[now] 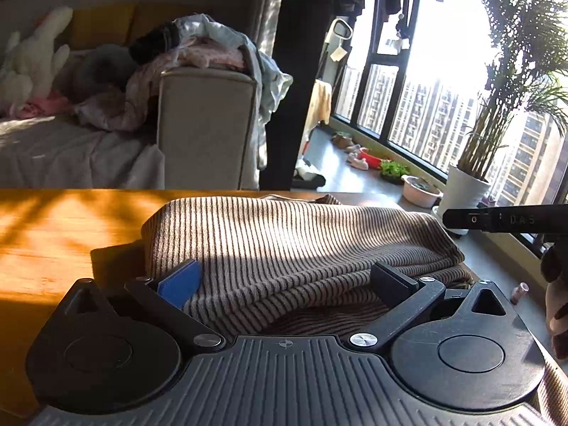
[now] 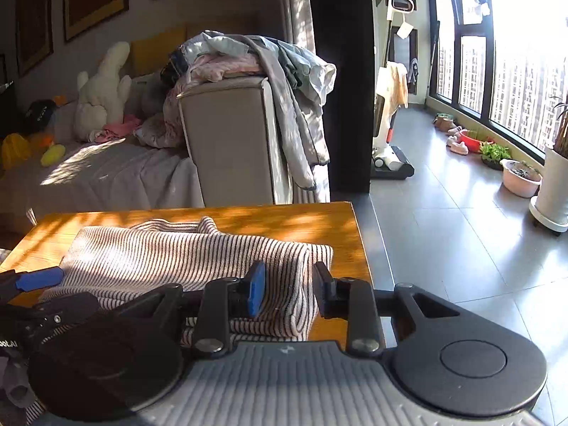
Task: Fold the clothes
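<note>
A brown-and-cream striped knit garment [image 1: 291, 234] [image 2: 170, 255] lies folded in a thick bundle on the orange wooden table [image 1: 53, 234] [image 2: 284, 216]. My left gripper [image 1: 287, 284] stands wide open over its near edge, and the cloth bulges between the blue pad [image 1: 181, 284] and the black finger [image 1: 394, 284]. My right gripper [image 2: 290, 291] is at the bundle's right end. Its jaws are a little apart, with the folded edge between them and no pad pressing on it. The left wrist view shows a right finger [image 1: 497, 218] at the right; the right wrist view shows the left gripper [image 2: 53, 291] at the left.
The table's right edge [image 2: 362, 248] drops to a grey tiled floor. Behind the table is a sofa arm [image 1: 206, 120] [image 2: 227, 135] heaped with loose clothes, with a white plush toy [image 2: 103, 96] on the seat. A potted palm [image 1: 465, 191], a pink basin [image 2: 520, 177] and a floor cleaner [image 2: 390, 156] stand by the window.
</note>
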The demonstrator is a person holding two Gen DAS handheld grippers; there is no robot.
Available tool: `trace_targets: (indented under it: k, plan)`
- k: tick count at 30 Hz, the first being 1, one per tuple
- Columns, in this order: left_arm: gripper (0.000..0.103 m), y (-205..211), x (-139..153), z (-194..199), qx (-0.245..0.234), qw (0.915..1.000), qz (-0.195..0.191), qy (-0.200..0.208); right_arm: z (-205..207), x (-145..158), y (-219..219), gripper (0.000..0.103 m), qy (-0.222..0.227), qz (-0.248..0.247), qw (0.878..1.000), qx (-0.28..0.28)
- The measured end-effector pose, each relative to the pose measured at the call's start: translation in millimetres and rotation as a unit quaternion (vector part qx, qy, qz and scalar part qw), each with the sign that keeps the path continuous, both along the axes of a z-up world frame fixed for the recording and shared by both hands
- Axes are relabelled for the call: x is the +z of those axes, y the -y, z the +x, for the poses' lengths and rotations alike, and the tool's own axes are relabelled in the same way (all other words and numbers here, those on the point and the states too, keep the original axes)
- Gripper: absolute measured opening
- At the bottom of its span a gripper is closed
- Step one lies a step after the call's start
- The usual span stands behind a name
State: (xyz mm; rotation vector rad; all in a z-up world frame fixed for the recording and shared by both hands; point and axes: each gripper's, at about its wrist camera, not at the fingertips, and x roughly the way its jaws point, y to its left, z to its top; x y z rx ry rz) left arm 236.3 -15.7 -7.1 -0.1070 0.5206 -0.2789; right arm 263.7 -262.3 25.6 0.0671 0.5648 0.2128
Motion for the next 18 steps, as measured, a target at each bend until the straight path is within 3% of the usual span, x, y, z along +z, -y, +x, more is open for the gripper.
trace_targets:
  k: [2,6,10,12,14,17,18]
  plan:
    - [0.103,-0.6,-0.9,-0.2,-0.002,1.0,0.008,-0.005,0.0,1.0,-6.2,0.029,0.001,0.027,1.0,0.016]
    - [0.103,-14.0,-3.4,4.6,0.012,0.9994,0.006,-0.031,9.1,-33.4,-15.0,0.029,-0.061,0.025,0.998,0.016]
    - [0.103,-41.8,-7.4,12.1,0.036,0.9963,-0.048,-0.061,-5.7,-42.2,-19.0,0.03,-0.025,0.014,0.999,0.024]
    - [0.103,-44.1,-3.8,7.7,0.052,0.9966,-0.046,-0.044,-8.3,-43.5,-21.1,0.032,-0.02,0.01,0.999,0.024]
    - [0.103,-42.9,4.6,-1.5,0.054,0.9979,-0.035,0.001,-8.6,-43.7,-21.2,0.033,-0.018,0.01,0.999,0.025]
    - [0.103,-36.4,21.0,-10.8,0.023,0.9975,-0.021,0.064,-8.6,-44.3,-20.1,0.036,-0.017,0.013,0.999,0.03]
    - [0.103,-34.6,23.0,-9.2,0.006,0.9975,-0.024,0.066,-8.0,-44.1,-20.9,0.038,-0.017,0.012,0.999,0.032]
